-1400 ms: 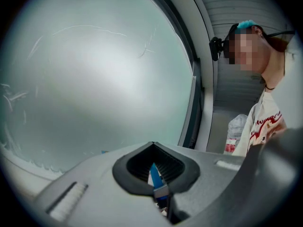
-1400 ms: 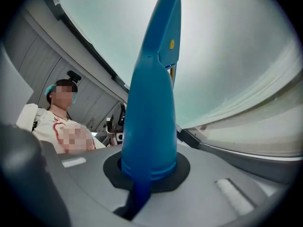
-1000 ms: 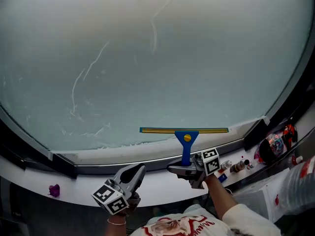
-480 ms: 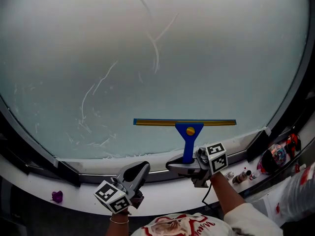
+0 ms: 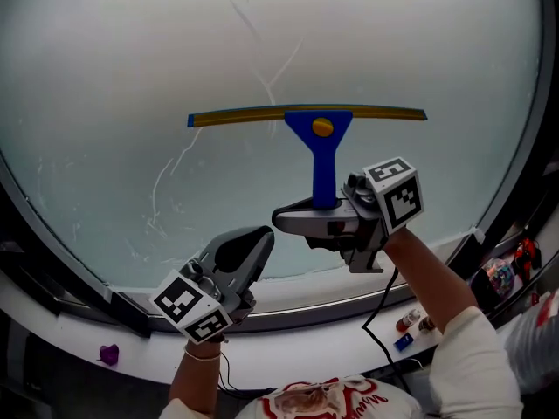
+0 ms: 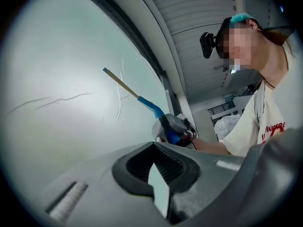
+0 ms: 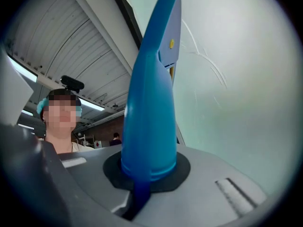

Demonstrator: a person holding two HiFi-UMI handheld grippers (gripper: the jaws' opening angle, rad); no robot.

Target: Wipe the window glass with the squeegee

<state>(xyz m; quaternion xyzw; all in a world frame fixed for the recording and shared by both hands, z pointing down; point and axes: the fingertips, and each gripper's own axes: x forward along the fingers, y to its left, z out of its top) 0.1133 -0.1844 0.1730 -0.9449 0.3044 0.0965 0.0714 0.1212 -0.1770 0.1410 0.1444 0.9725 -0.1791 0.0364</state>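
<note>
Head view: purple thing [image 5: 108, 353], small bottles [image 5: 412, 321] on sill [image 5: 297, 352] below window glass [image 5: 131, 59]

Grey left gripper [image 5: 255, 241] and grey right gripper [image 5: 301, 220] each carry a black-and-white marker cube [image 5: 397, 192]; the person's white shirt [image 5: 314, 401] has red print.

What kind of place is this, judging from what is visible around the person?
Probably a workshop or industrial hall, seen from indoors. A large window glass stands above a white sill, and overhead there is a ribbed metal ceiling with a strip light.
</note>
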